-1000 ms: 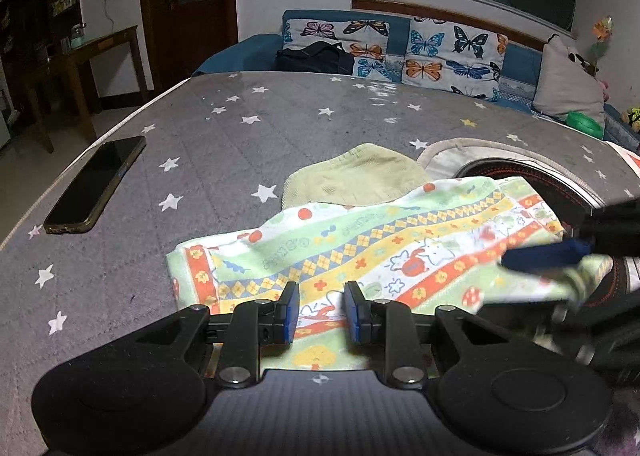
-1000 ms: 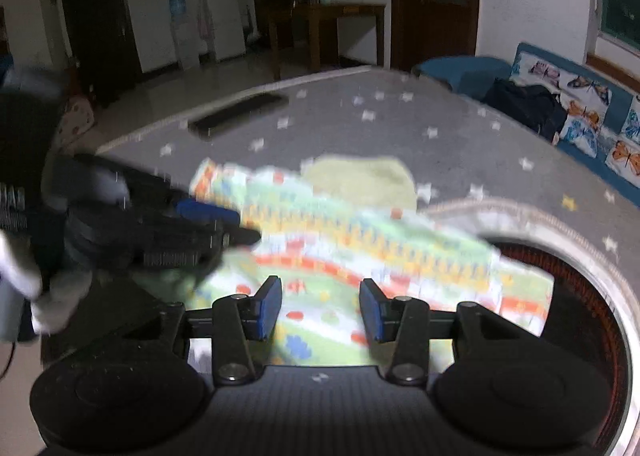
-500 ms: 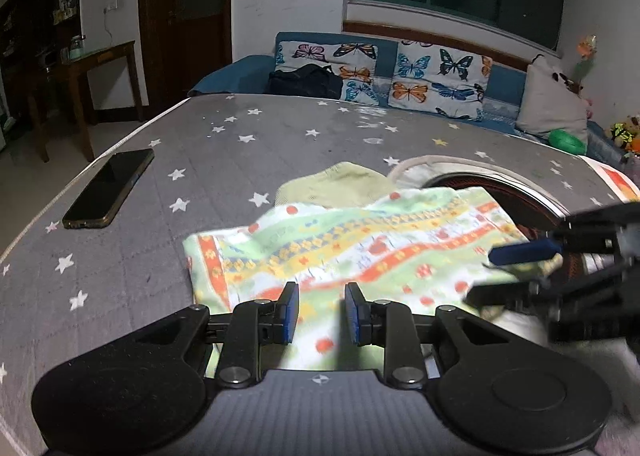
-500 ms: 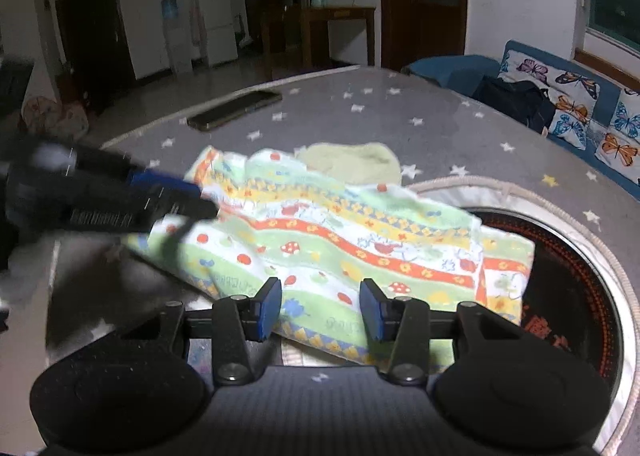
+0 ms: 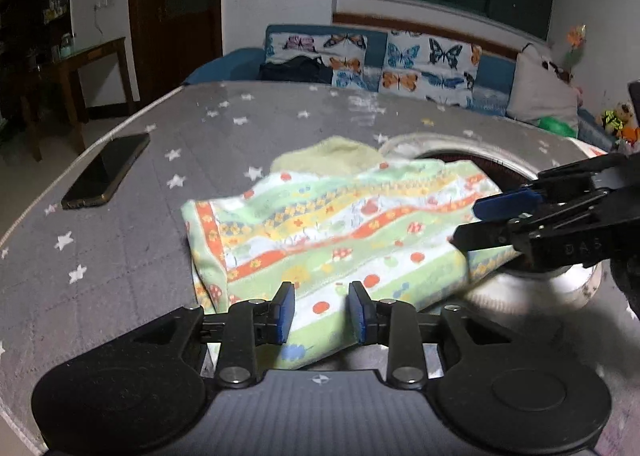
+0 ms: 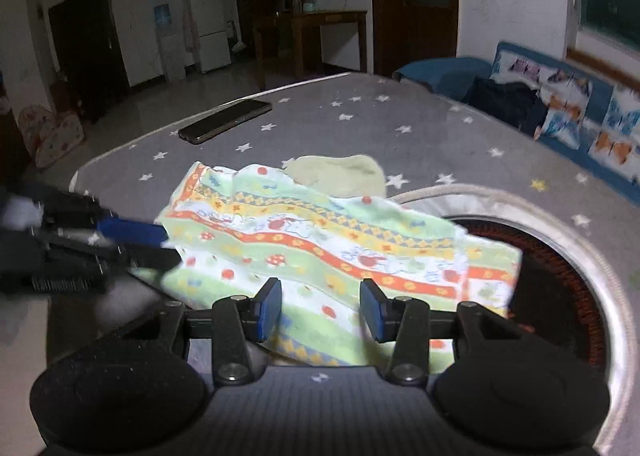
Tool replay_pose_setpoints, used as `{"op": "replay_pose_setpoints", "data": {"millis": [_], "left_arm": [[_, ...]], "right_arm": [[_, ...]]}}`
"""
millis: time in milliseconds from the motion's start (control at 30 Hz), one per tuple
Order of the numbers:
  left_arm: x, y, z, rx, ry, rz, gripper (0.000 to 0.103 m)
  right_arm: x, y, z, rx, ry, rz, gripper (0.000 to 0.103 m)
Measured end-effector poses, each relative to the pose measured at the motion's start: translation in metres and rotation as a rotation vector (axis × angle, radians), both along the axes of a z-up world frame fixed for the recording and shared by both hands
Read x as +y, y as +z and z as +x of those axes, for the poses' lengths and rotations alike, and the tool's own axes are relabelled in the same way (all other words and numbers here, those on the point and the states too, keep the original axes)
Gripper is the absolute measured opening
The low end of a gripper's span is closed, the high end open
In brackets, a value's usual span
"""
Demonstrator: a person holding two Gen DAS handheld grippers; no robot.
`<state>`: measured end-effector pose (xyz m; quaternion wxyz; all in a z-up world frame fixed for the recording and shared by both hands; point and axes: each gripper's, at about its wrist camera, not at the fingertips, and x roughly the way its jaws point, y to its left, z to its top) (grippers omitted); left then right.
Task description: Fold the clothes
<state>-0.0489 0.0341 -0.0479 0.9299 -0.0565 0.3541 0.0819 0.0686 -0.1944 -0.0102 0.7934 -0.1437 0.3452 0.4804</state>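
Your left gripper (image 5: 322,310) hangs over the near edge of the patterned garment (image 5: 332,232); its jaws are opening, with cloth seen between the blue pads (image 5: 285,312), which do not press on it. Your right gripper (image 6: 320,310) stands with its fingers apart over the garment's near hem, cloth showing in the gap, no pinch evident.

The garment, striped with mushrooms and flowers on green and white, lies spread on the grey star-printed cover (image 5: 132,224). Its far right end drapes over the rim of a round ringed opening (image 6: 580,248) in the surface. A pale yellow-green cloth (image 6: 340,174) lies just behind it, partly covered. A dark phone (image 5: 106,172) rests well apart near the left edge. A butterfly-print sofa (image 5: 400,60) stands beyond.
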Motion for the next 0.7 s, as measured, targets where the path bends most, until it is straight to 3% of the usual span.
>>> {"op": "replay_pose_setpoints", "data": {"millis": [300,467,700], "left_arm": [[0.041,0.019,0.024,-0.032,0.068,-0.02,0.032],[0.069,0.008,0.046,0.007,0.148,-0.019,0.032],[0.083,-0.01,0.053,0.065,0.185,-0.003,0.033]], "right_arm": [[0.02,0.005,0.018,-0.014,-0.01,-0.005,0.044],[0.04,0.001,0.045,0.0,-0.061,0.001,0.044],[0.058,-0.025,0.067,0.027,-0.097,-0.053,0.044]]}}
